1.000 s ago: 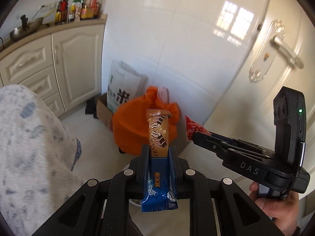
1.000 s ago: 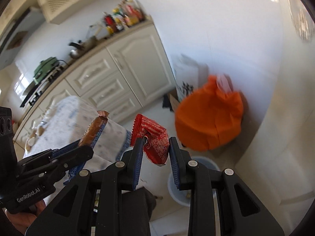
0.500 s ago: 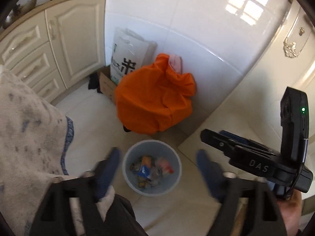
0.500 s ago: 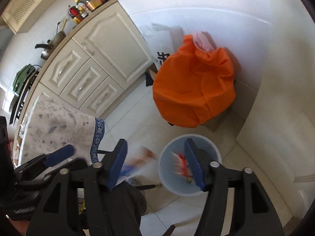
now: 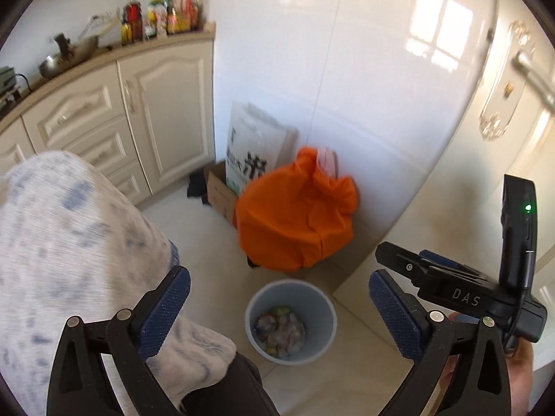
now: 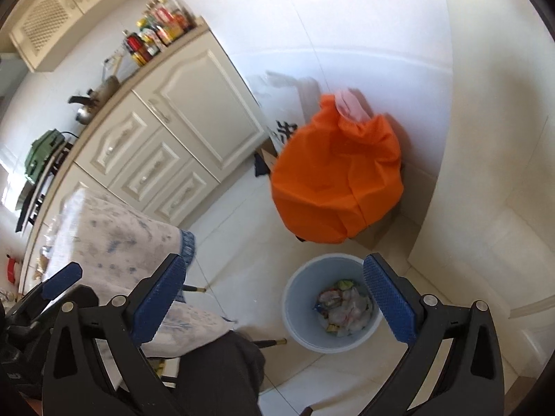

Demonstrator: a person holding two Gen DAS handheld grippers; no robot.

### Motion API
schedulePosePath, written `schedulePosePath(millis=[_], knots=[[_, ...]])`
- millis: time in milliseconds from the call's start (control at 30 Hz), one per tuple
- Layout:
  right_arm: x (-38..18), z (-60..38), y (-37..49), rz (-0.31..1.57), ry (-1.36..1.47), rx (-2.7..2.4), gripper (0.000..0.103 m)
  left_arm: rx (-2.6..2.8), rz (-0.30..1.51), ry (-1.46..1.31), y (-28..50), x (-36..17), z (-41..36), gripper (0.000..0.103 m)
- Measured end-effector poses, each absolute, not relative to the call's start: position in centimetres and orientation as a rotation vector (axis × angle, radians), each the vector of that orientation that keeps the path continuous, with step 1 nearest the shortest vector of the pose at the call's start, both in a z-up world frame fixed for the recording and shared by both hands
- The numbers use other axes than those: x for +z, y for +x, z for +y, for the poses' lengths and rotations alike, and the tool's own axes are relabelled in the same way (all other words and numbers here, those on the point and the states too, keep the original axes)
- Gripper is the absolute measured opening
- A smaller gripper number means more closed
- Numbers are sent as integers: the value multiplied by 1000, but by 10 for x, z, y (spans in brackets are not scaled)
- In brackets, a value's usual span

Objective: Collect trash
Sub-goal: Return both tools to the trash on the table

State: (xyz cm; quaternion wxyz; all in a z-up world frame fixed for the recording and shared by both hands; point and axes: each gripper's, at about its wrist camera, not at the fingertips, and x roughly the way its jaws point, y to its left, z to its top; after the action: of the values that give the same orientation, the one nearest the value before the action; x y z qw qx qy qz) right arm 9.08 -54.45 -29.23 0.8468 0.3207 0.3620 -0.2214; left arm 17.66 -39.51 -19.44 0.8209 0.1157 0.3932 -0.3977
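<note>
Two empty, spread claws, left claw (image 5: 279,306) and right claw (image 6: 274,298), above one bin (image 5: 255,343).

bin (image 5: 255,303) pale blue | bag (image 5: 295,218) orange | tablecloth (image 5: 69,228) white, blue-mottled

A home kitchen: cream cabinets (image 5: 166,111), a wok (image 5: 66,60) and sauce bottles (image 5: 163,14) on the counter.

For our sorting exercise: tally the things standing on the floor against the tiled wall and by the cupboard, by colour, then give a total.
Orange: 1, the orange bag
Pale blue: 1, the bin holding wrappers
White: 1, the printed sack
Brown: 1, the cardboard box
Total: 4
</note>
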Motion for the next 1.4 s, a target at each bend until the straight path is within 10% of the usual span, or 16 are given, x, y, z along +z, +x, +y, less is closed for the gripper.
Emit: schedulePosePath(millis=[633,1400], knots=[[-152,-384,172,604,392,-187,103,-612,609,-2,156,-106,-131,102],[-152,-144,318,711,78,200,103,-152,540,-59,180,-98,82,102]])
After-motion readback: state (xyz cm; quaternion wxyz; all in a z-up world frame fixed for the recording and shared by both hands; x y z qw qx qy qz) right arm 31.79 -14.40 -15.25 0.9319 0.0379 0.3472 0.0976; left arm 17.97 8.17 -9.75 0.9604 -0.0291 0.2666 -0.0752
